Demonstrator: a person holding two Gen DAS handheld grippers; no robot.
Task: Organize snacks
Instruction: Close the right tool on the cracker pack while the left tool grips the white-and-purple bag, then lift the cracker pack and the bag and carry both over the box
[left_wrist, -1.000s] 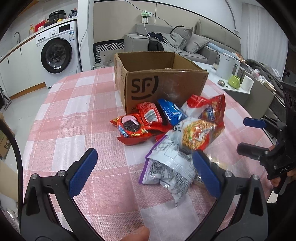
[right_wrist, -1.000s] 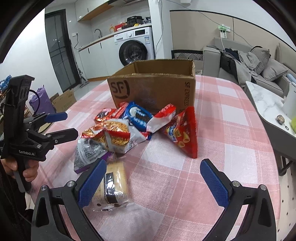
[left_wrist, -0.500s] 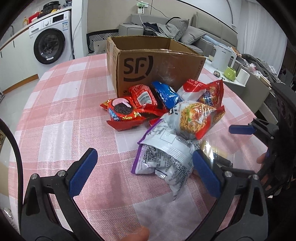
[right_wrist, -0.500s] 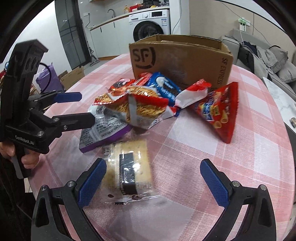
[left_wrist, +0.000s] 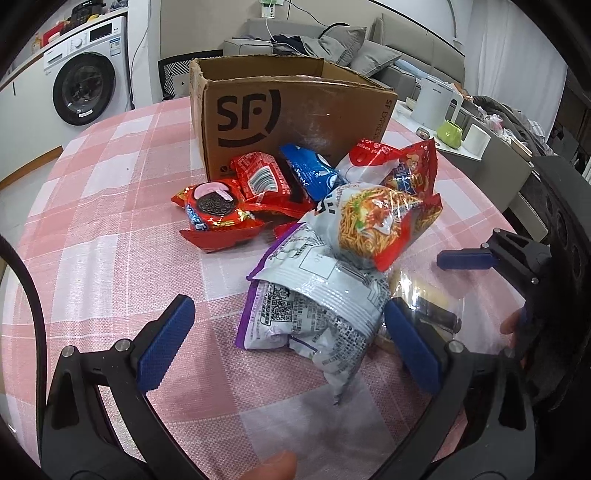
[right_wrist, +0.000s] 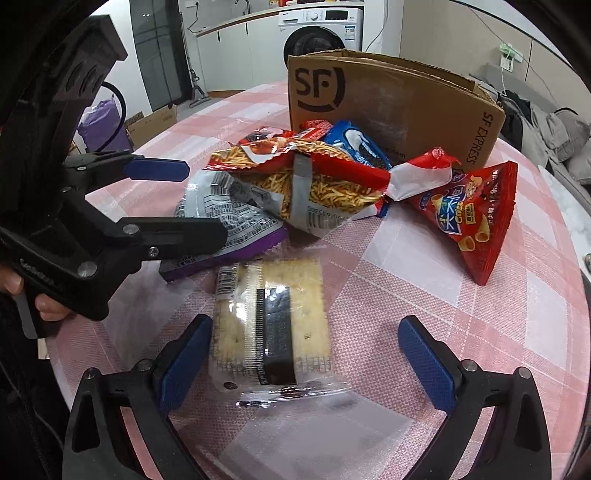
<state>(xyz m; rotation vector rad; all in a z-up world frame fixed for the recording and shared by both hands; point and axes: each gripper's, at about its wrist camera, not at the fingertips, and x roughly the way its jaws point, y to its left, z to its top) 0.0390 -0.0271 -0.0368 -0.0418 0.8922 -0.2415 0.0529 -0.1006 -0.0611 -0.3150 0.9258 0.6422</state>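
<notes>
The right gripper (right_wrist: 306, 356) stands wide open, its jaws flanking a clear-wrapped cracker sandwich pack (right_wrist: 273, 325) on the pink checked tablecloth (right_wrist: 424, 258). At its 10 o'clock the left gripper (left_wrist: 286, 345) is also wide open, nosed up to a silver-and-purple snack bag (left_wrist: 314, 299). Beyond, at 12 o'clock, lie a noodle-snack bag (right_wrist: 314, 181), a blue Oreo pack (right_wrist: 356, 142) and a red triangular crisp bag (right_wrist: 469, 214), in front of the open SF Express cardboard box (right_wrist: 399, 99).
</notes>
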